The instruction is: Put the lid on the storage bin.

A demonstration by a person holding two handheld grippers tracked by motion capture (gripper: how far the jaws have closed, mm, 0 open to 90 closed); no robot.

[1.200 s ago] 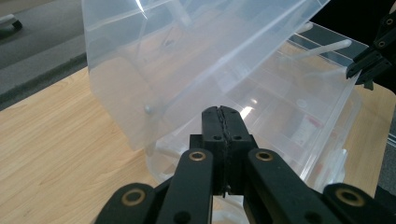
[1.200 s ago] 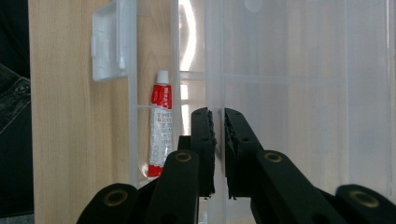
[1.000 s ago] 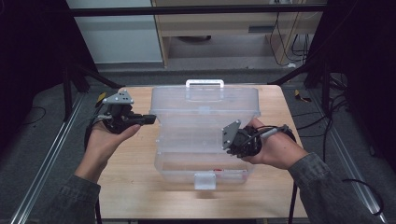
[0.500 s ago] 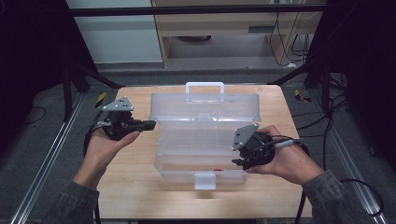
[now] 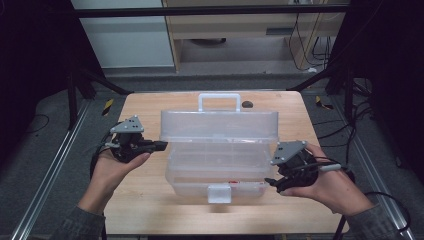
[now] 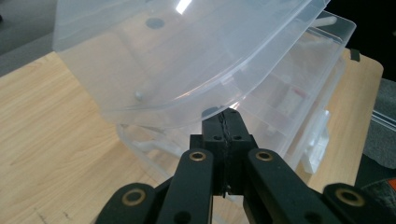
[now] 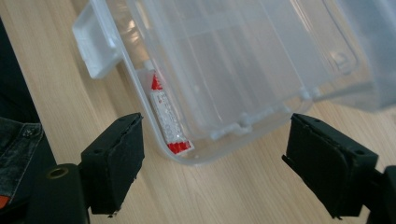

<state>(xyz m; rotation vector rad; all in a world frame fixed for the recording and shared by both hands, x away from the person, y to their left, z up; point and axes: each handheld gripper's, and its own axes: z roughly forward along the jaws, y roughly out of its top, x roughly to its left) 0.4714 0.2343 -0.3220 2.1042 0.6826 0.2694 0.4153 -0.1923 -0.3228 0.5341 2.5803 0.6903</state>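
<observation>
Clear plastic box (image 5: 220,155) sits at the centre of the wooden surface (image 5: 145,210), its lid (image 5: 219,125) raised and partly open, white handle (image 5: 218,101) at the far edge, white latch (image 5: 219,193) at the near edge. Left tool (image 5: 159,146) is at the box's left end, level with the lid; in the left gripper view its jaws are pressed together, tips just under the lid's rim, and whether they touch it cannot be told. Right tool (image 5: 272,183) is at the box's near right corner, jaws spread wide and holding nothing. In the right gripper view a red-and-white tube (image 7: 166,116) lies inside the box along its front wall, near the latch (image 7: 95,44).
</observation>
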